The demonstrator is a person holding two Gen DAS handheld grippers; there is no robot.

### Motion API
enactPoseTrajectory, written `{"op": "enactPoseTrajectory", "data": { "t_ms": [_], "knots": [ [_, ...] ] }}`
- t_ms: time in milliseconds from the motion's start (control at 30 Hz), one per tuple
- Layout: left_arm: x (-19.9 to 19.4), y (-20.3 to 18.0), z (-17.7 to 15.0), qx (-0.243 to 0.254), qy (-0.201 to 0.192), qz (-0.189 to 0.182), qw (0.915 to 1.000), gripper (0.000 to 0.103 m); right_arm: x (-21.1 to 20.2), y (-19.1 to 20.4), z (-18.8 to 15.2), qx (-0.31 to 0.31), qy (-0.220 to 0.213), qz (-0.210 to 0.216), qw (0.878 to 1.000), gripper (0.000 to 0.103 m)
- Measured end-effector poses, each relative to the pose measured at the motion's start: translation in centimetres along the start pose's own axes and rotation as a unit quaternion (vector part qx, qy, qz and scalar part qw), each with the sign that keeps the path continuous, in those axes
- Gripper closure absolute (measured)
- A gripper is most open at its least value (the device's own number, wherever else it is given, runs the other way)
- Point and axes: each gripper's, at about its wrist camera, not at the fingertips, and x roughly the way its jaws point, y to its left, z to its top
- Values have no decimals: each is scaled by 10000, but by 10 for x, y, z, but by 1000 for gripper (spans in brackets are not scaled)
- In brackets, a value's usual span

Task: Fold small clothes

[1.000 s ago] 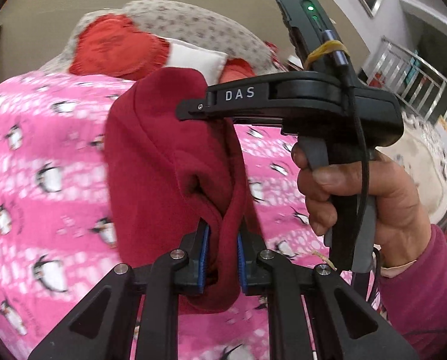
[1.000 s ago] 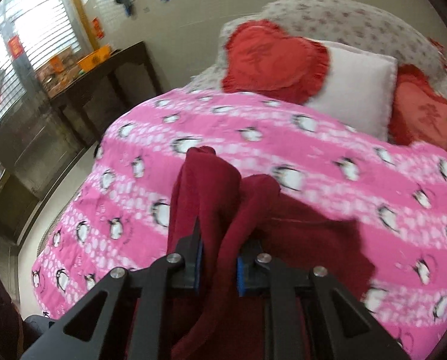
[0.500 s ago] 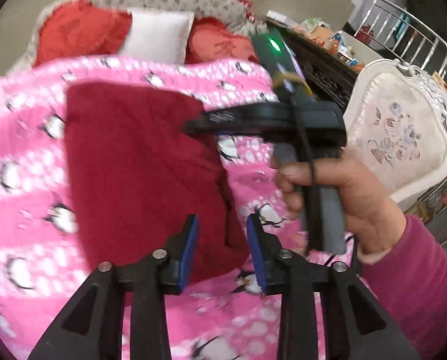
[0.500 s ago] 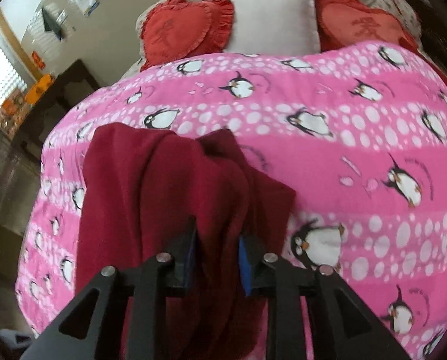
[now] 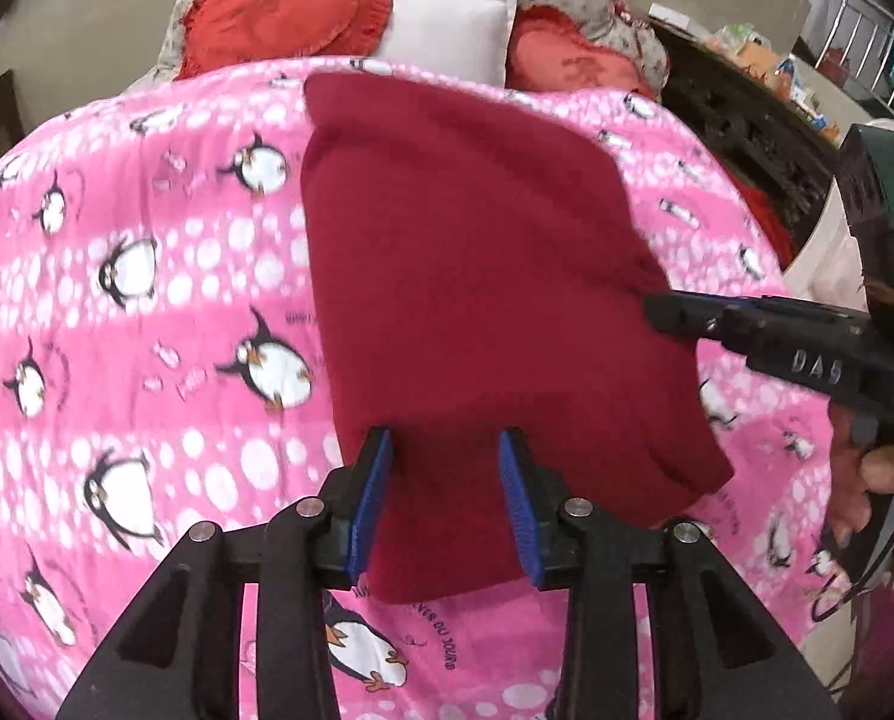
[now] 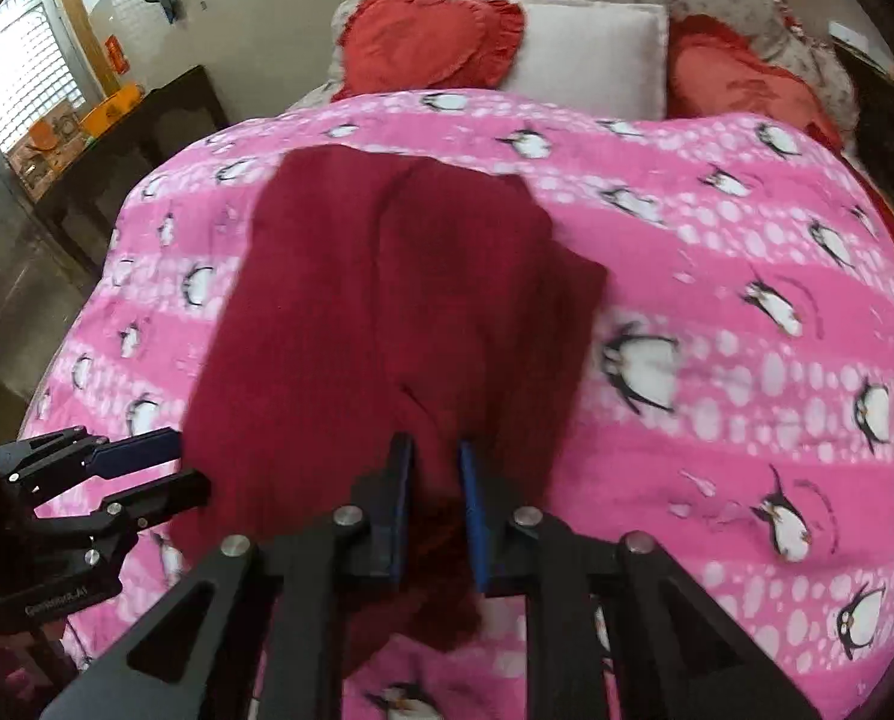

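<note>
Cloth [image 5: 477, 300], dark red and folded flat, lies on the pink penguin blanket [image 5: 147, 300] below the pillows [image 6: 591, 54]. My left gripper [image 5: 446, 498] has just been opening; I see its blue pads apart, straddling the near edge without pressing. My right gripper [image 6: 435, 516] has just been closing; its narrow pads pinch a bunched fold at the cloth's near right edge.

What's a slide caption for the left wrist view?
Left gripper open over the dark red garment lying on the penguin blanket.
</note>
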Motion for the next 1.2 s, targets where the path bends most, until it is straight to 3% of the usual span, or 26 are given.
{"op": "enactPoseTrajectory", "data": {
  "t_ms": [133,200,300,367,467,500,533,700,767,833,1000,1200],
  "knots": [
    [2,-7,-7,274,-37,207,9994,87,6,-18,-7,445,176,413,9980,83],
    [1,-7,-7,259,-40,184,9995,85,-8,-27,2,737,16,681,9950,72],
    [1,-4,-7,170,-43,103,9998,85,-22,-35,19,991,-443,463,9930,58],
    [0,-4,-7,170,-53,103,9998,84,-14,-37,35,1100,-498,323,9922,58],
    [-1,-5,-7,172,-56,92,9998,84,18,-34,54,1154,-217,203,9929,60],
    [-2,-4,-7,161,-64,69,9998,84,27,-32,55,1093,-122,77,9939,81],
    [-3,-3,-7,156,-79,57,9998,84,32,-28,58,951,-100,-65,9954,88],
    [-2,-8,-9,318,-242,84,9992,84,11,-22,67,670,-606,-141,9958,91],
    [2,-14,-11,459,-240,154,9985,83,28,-30,70,694,-512,-521,9949,94],
    [3,-20,-14,636,-274,301,9971,81,47,-36,65,782,-329,-562,9948,94],
    [3,-16,-11,506,-207,214,9983,81,16,-25,64,567,-412,-728,9949,86],
    [2,-15,-11,414,-184,193,9988,80,-26,12,31,145,-457,-60,9988,84]
  ]
}}
